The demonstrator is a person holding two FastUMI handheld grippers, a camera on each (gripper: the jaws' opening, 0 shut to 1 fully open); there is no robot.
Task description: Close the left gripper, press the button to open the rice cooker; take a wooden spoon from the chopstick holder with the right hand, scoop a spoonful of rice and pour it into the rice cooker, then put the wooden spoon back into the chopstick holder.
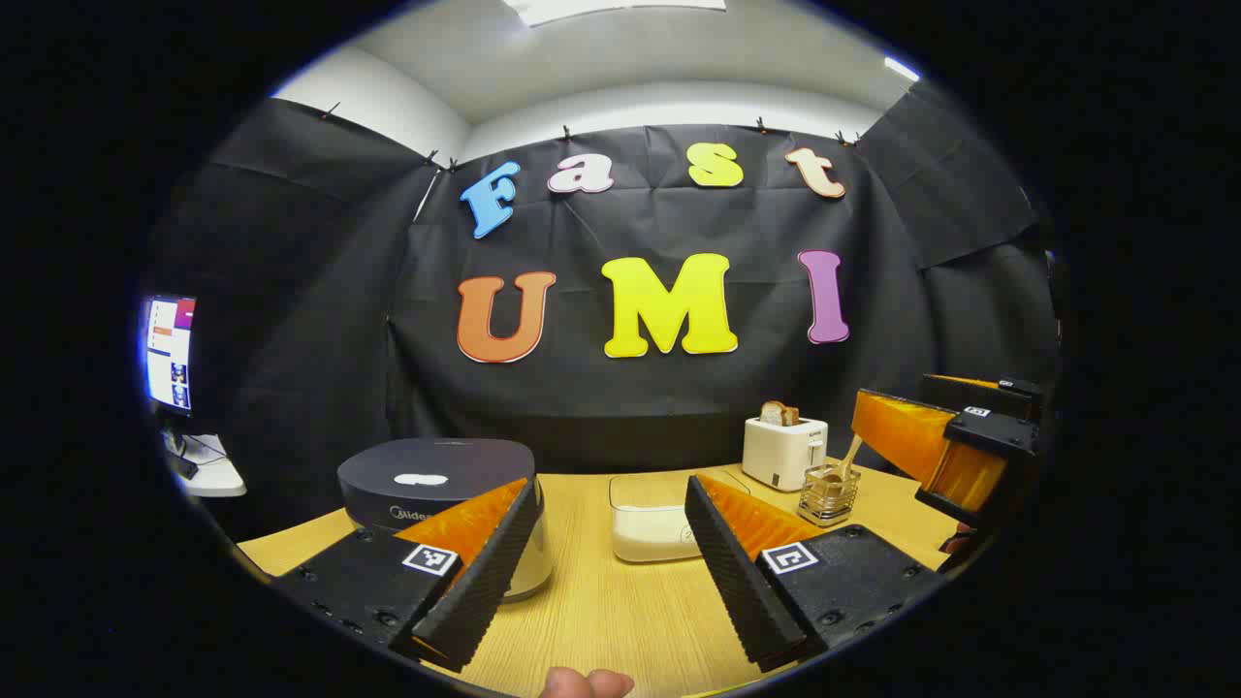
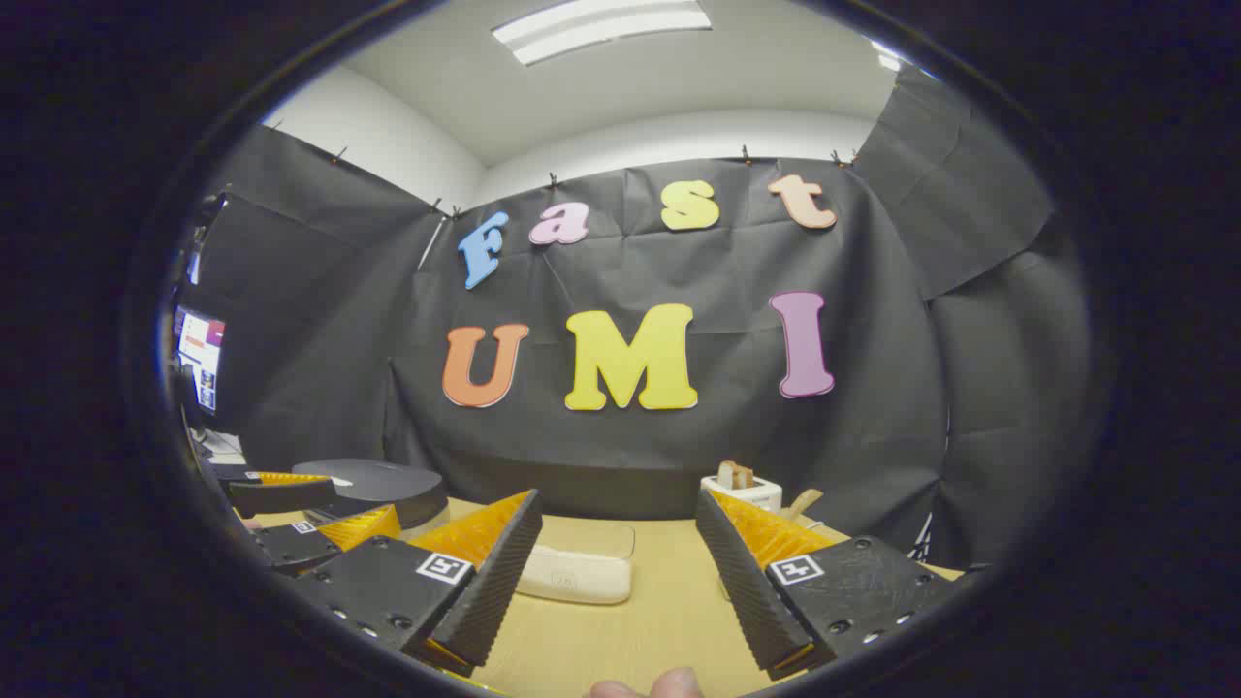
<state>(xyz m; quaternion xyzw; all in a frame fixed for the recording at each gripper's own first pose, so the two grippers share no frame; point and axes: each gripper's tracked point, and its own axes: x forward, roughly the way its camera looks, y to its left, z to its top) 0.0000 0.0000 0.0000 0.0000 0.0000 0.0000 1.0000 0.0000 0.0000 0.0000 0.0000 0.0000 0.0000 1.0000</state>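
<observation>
Both grippers, left gripper (image 1: pixel 609 572) and right gripper (image 2: pixel 616 582), agape and empty; wooden spoon (image 1: pixel 850 459) in chopstick holder (image 1: pixel 829 492) probably light, stiff — pinch at upright handle.

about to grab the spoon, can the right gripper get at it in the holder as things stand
Probably yes: the right gripper has its jaws open, and the wooden spoon stands up out of the chopstick holder, with the toaster beside it, apart.
</observation>
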